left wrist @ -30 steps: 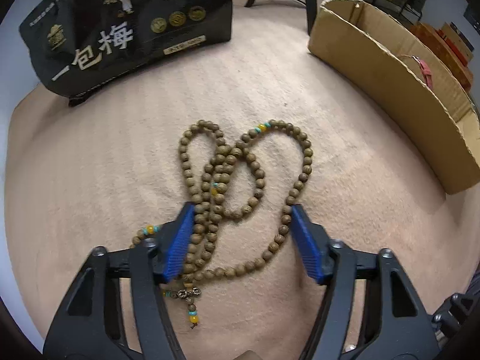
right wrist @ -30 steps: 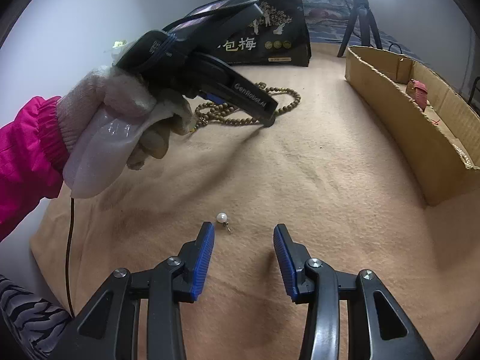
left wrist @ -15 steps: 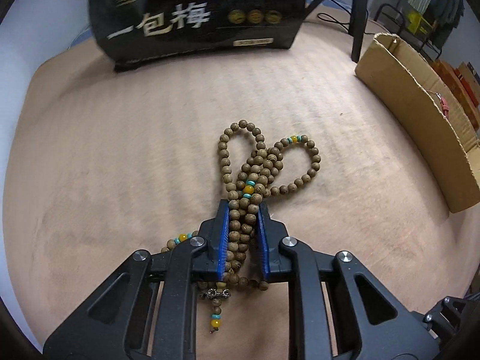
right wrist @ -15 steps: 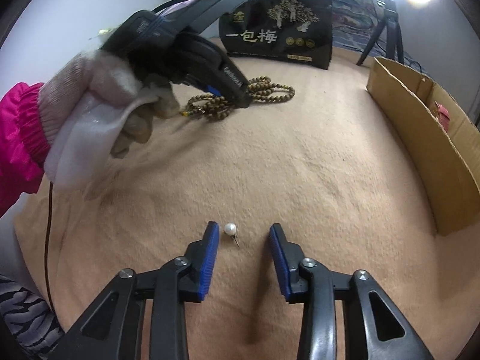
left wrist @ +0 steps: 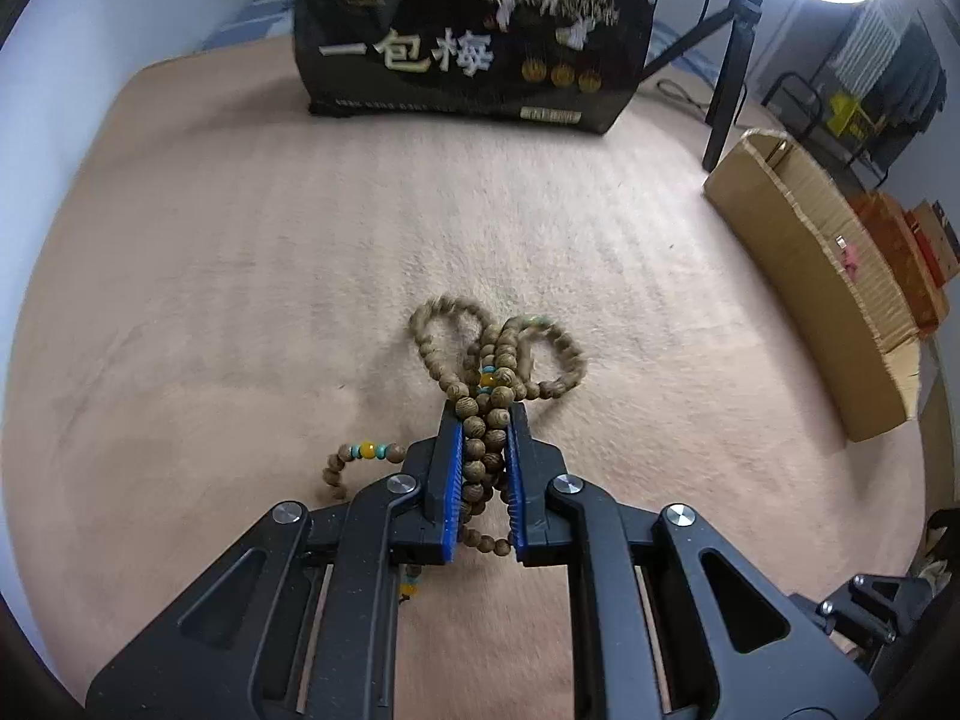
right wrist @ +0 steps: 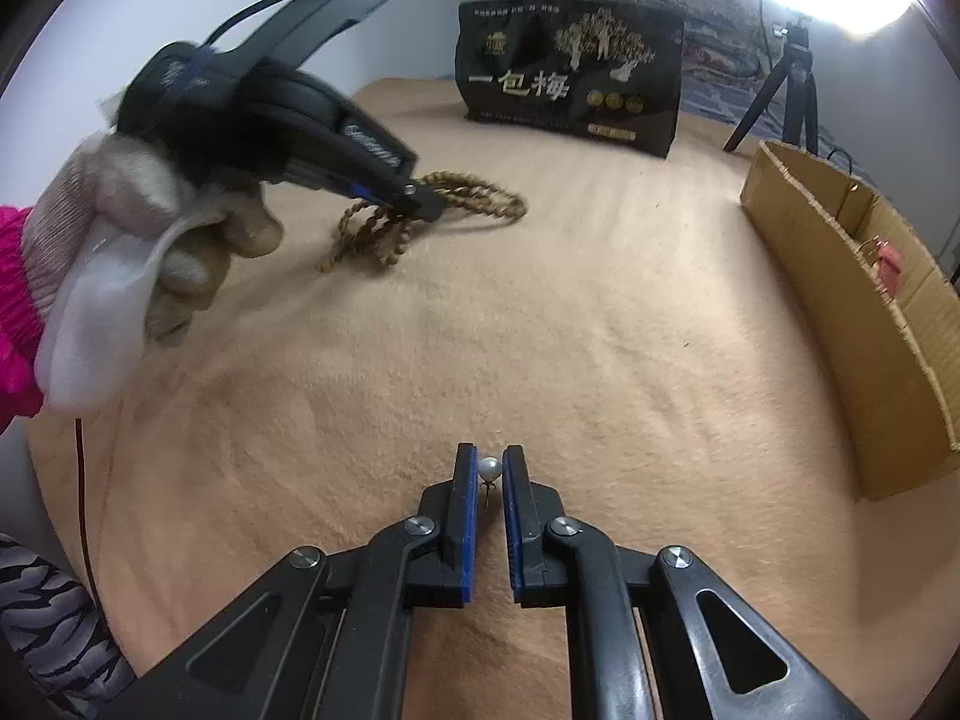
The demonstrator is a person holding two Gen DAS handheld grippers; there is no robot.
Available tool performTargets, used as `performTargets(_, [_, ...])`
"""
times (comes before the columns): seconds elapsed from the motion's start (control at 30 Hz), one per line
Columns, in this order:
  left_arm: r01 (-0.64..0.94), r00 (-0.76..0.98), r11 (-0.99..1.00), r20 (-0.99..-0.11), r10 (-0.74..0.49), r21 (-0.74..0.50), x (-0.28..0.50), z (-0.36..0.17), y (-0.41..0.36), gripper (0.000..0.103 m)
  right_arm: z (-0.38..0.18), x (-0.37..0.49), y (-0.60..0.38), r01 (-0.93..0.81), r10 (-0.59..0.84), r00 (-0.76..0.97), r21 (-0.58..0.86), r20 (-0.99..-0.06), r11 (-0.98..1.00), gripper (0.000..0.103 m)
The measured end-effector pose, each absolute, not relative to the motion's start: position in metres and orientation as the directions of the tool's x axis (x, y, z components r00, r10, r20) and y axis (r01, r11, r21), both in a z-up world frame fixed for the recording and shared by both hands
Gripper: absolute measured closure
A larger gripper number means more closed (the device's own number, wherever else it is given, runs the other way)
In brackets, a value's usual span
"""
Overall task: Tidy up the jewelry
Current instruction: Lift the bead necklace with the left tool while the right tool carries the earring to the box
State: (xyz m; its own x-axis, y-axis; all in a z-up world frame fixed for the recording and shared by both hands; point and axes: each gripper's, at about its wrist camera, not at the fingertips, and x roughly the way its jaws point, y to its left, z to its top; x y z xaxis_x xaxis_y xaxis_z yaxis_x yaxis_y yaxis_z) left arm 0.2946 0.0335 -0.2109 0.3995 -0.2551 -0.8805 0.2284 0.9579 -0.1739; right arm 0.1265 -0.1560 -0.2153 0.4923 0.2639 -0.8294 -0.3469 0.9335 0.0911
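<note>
A long wooden bead necklace [left wrist: 498, 360] with teal and yellow accent beads is bunched between my left gripper's blue pads. My left gripper [left wrist: 485, 420] is shut on it and holds it partly raised off the beige cloth, with loops hanging forward and a strand trailing left. In the right wrist view the necklace [right wrist: 420, 210] droops from the left gripper [right wrist: 420, 201]. My right gripper [right wrist: 489, 465] is shut on a small white pearl earring [right wrist: 489, 469], whose pin points back between the pads.
A shallow cardboard box [left wrist: 816, 282] lies along the right side, with a red item [right wrist: 888, 255] inside. A black printed bag [left wrist: 474, 42] stands at the back. A tripod [right wrist: 792, 78] stands back right. A gloved hand [right wrist: 120, 276] holds the left gripper.
My left gripper closed on the bead necklace and began lifting it. My right gripper moved over the pearl earring and closed on it.
</note>
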Motion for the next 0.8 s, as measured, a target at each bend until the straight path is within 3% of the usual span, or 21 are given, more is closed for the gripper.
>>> performTargets(0.8, [0.262, 0.515, 0.899, -0.737, -0.438, -0.351, 0.25, -0.097, -0.012, 0.092, -0.104, 0.13, -0.261, -0.229, 0.261, 0.635, 0.145, -0.727, 0.962, 0.097])
